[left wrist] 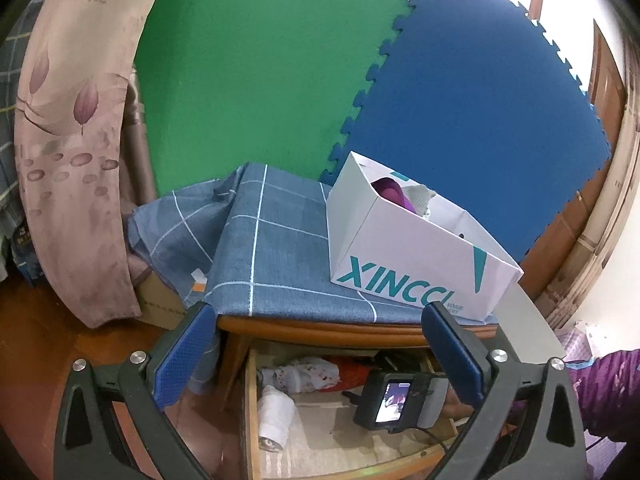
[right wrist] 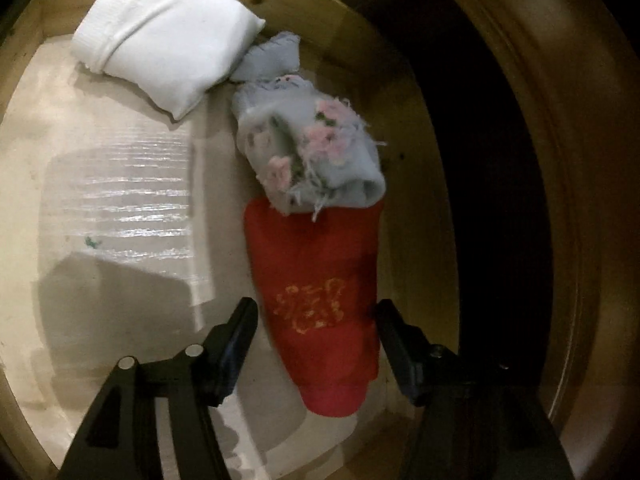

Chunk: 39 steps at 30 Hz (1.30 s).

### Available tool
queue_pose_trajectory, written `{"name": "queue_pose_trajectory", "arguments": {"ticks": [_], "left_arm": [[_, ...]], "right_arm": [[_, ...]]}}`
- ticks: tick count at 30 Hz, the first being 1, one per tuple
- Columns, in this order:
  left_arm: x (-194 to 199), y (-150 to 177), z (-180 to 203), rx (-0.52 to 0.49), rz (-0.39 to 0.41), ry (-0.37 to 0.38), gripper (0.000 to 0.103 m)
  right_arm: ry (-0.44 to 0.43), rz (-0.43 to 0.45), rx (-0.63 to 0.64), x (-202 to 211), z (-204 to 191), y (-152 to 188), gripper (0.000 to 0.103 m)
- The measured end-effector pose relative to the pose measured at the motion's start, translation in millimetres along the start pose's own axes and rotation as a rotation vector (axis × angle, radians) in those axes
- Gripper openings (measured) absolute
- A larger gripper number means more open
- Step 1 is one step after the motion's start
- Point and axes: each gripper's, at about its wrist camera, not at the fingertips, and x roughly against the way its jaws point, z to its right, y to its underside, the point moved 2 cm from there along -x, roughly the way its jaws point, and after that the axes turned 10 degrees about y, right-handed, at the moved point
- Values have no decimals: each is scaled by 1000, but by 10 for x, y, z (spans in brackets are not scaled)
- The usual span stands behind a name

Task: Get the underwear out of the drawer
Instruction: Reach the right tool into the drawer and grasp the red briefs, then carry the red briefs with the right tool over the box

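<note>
The wooden drawer point(left wrist: 250, 408) stands open under the bedside table. Inside lie a red garment with yellow embroidery point(right wrist: 316, 264), a crumpled grey floral garment point(right wrist: 308, 148) resting on its far end, and a folded white garment point(right wrist: 160, 36). My right gripper point(right wrist: 316, 312) is down in the drawer, its black fingers point(right wrist: 244, 320) straddling the red garment without squeezing it. In the left wrist view the right gripper's body and screen point(left wrist: 394, 402) show in the drawer beside the red garment point(left wrist: 354, 372). My left gripper point(left wrist: 319, 316) hangs open above the drawer front, with nothing between its blue pads.
A white XINCCI box point(left wrist: 400, 248) holding purple and white items sits on a blue checked cloth point(left wrist: 272, 248) over the table top. Green and blue foam mats lean behind. A floral curtain point(left wrist: 72, 140) hangs at left. A purple sleeve point(left wrist: 600, 392) reaches in from the right. Pale liner point(right wrist: 120, 200) covers the drawer floor.
</note>
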Motion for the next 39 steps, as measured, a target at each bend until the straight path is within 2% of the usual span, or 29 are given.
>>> {"name": "queue_pose_trajectory", "arguments": {"ticks": [2, 4, 6, 8, 10, 13, 17, 22, 25, 31, 34, 39], "left_arm": [[-26, 2, -6, 8, -6, 8, 102], [-63, 10, -2, 12, -20, 17, 102], [-93, 23, 22, 4, -33, 22, 102], [-106, 37, 67, -21, -40, 20, 102], [-109, 50, 110, -45, -42, 17, 102], [-124, 62, 155, -66, -46, 19, 102], [-169, 77, 159, -65, -68, 20, 102], [-230, 95, 121, -35, -103, 15, 102], [-237, 96, 76, -3, -102, 16, 102], [-278, 106, -20, 59, -119, -3, 102], [-292, 121, -35, 72, -125, -14, 102], [-334, 142, -7, 53, -140, -26, 102]], "right_arm": [[-17, -5, -7, -22, 7, 4, 61], [-73, -27, -31, -55, 55, -1, 54], [-93, -48, -36, -233, 132, -46, 52], [-132, -101, -51, -284, 165, -93, 32], [-137, -124, -42, -347, 203, -167, 28], [-183, -153, -50, -324, 226, -183, 26], [-307, -194, -98, -201, 284, -192, 24], [-461, -241, -199, 22, 407, -166, 24], [-505, -250, -251, 151, 539, -130, 24], [-606, -252, -436, 389, 838, 1, 24], [-653, -241, -549, 635, 927, 46, 24], [-724, -196, -779, 1053, 1122, 386, 24]]}}
